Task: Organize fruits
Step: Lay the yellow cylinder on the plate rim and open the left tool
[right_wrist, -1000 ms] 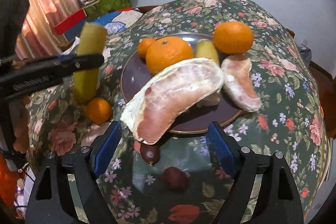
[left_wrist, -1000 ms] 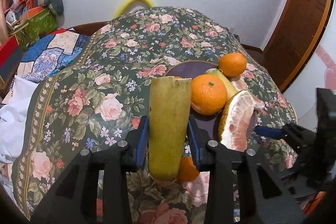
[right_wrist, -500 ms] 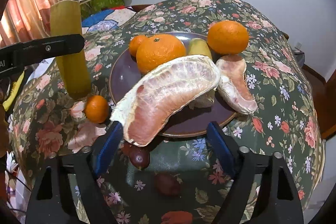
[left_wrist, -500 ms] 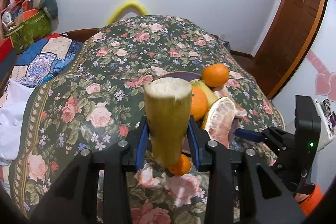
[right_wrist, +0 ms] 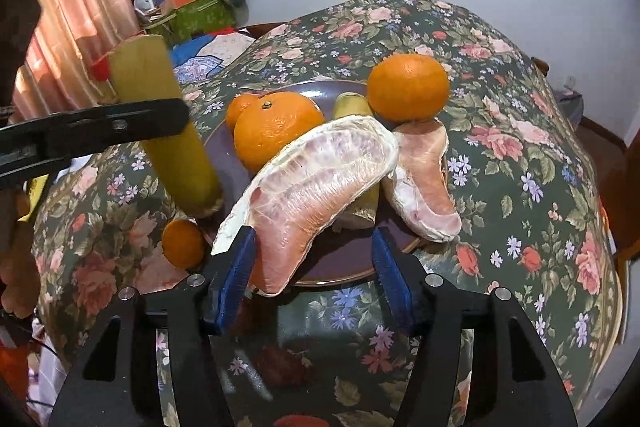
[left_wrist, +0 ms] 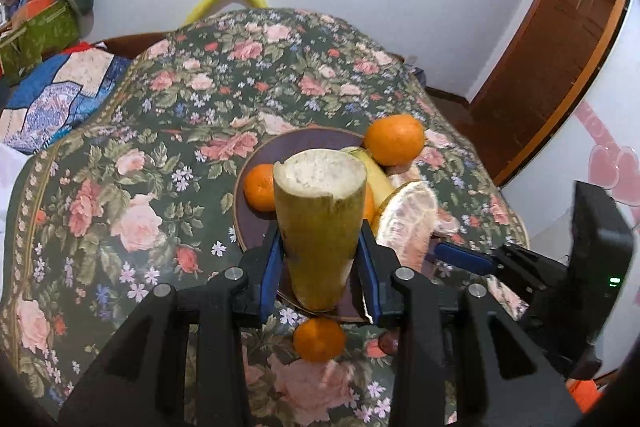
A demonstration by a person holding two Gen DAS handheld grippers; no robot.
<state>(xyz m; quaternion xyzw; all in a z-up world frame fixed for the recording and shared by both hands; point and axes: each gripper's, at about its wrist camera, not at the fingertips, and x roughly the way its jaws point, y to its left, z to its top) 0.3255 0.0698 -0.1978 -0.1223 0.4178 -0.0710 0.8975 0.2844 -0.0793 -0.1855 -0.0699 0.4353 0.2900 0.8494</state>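
Observation:
My left gripper (left_wrist: pixel 320 267) is shut on a thick yellow-green cut stalk piece (left_wrist: pixel 320 223), held upright over the near edge of the dark purple plate (left_wrist: pixel 256 223); the stalk also shows in the right wrist view (right_wrist: pixel 168 131). The plate holds oranges (right_wrist: pixel 276 127), a second stalk piece (right_wrist: pixel 352 107) and two pomelo segments (right_wrist: pixel 424 179). My right gripper (right_wrist: pixel 316 267) is open, its jaws on either side of the near end of the larger pomelo segment (right_wrist: pixel 316 187). A small orange (left_wrist: pixel 319 339) lies on the cloth beside the plate.
The table is round with a dark floral cloth (left_wrist: pixel 160 147). Small dark red fruits (right_wrist: pixel 280 363) lie on the cloth near my right gripper. A wooden door (left_wrist: pixel 560 47) stands to the right, and piled bags and cloths (left_wrist: pixel 44 23) to the left.
My left gripper has risen and carried the stalk piece over the plate's near edge. My right gripper has moved forward until its jaws flank the pomelo segment's near end.

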